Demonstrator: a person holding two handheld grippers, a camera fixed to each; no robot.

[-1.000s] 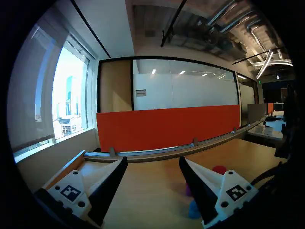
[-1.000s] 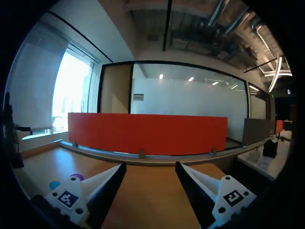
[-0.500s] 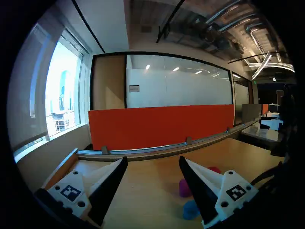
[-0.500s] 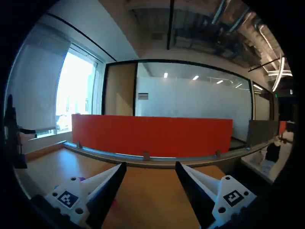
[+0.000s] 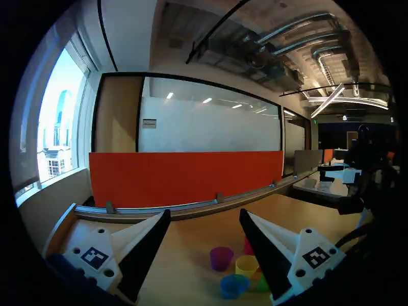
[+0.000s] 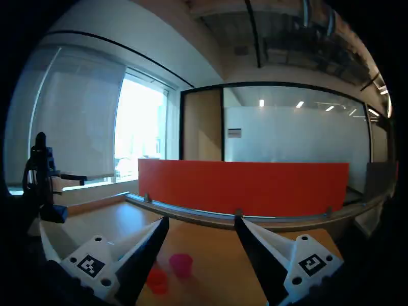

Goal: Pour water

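The left claw (image 5: 204,211) is spread wide with nothing between its fingers, above the wooden worktop (image 5: 194,250). On the near side of the orange partition (image 5: 186,176) stand a purple cup (image 5: 221,257), a yellow cup (image 5: 247,265) and a blue cup (image 5: 233,285), close together. The right claw (image 6: 201,219) also gapes empty. A pink cup (image 6: 180,264) and a red cup (image 6: 157,279) sit before that partition.

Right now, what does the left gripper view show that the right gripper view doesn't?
Left gripper view: yellow cup, blue cup and purple cup ahead of the open left gripper. Right gripper view: pink cup and red cup by the open right gripper; whether these match the left's cups, I cannot tell. Both: orange partition, wooden desk, window.
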